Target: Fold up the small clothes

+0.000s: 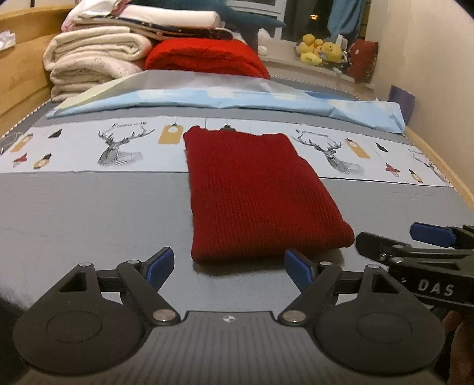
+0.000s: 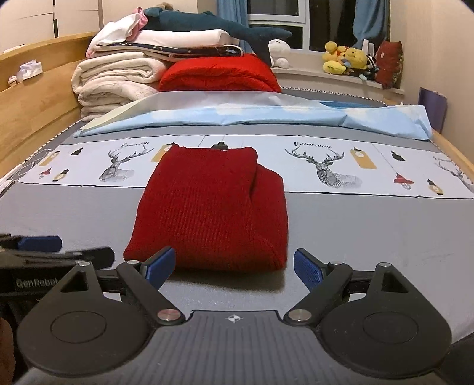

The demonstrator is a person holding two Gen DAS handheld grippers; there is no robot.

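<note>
A dark red knitted garment (image 1: 254, 192) lies folded into a long rectangle on the grey bed sheet (image 1: 89, 213). The right wrist view shows the same garment (image 2: 213, 213) with a folded layer along its right side. My left gripper (image 1: 229, 268) hangs open just short of the garment's near edge, its blue pads clear of the cloth. In its own view my right gripper (image 2: 234, 266) also stands open at that near edge, nothing between its pads. Each gripper shows at the side of the other's view: right gripper (image 1: 400, 240), left gripper (image 2: 59, 248).
A light blue sheet (image 1: 225, 100) lies across the bed beyond a deer-print band (image 1: 118, 148). Behind it are stacked cream blankets (image 1: 94, 59), a red quilt (image 1: 207, 56) and a plush shark (image 2: 213, 26). A wooden bed frame (image 2: 35, 97) runs along the left; soft toys (image 2: 346, 59) sit on the sill.
</note>
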